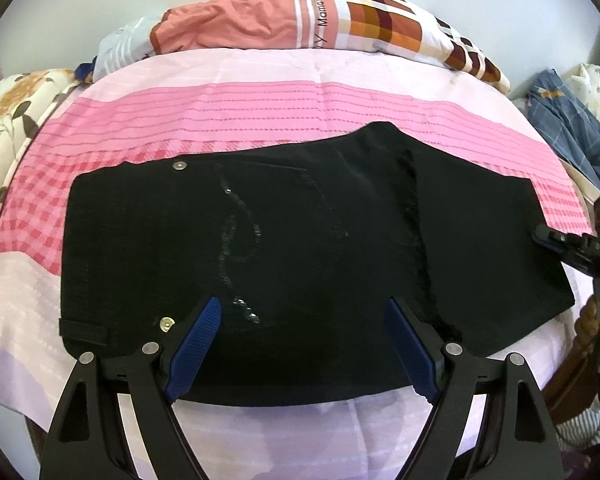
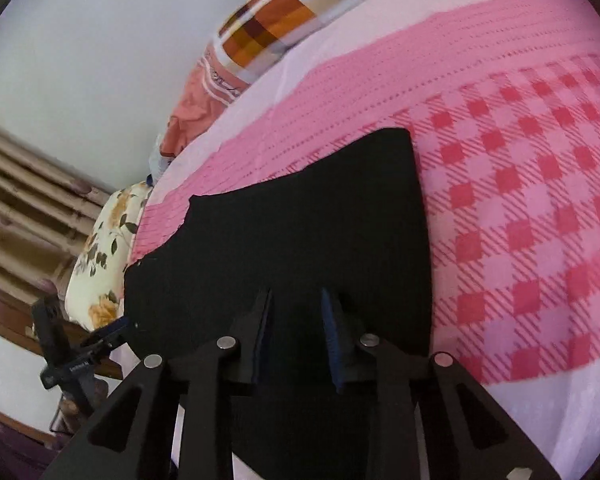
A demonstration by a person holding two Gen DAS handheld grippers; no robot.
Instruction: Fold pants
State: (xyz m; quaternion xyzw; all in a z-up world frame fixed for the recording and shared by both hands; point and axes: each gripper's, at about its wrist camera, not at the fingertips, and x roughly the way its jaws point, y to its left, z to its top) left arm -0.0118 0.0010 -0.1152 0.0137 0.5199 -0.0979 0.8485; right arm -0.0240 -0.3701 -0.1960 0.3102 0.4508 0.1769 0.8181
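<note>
While left tongs [image 1: 304, 316] gape, pants [image 1: 300, 240] lie under both.

The folded pants [image 1: 300, 240] lie flat on the bedsheet [image 1: 260, 108], with the pillows [image 1: 300, 16] behind them.

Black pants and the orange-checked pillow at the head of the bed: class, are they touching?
Apart. The left wrist view shows pink bedsheet between the black pants and the pillow.

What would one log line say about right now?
black pants: folded on pink bedspread | left tongs: open above pants | right tongs: narrow, over pants' edge
</note>
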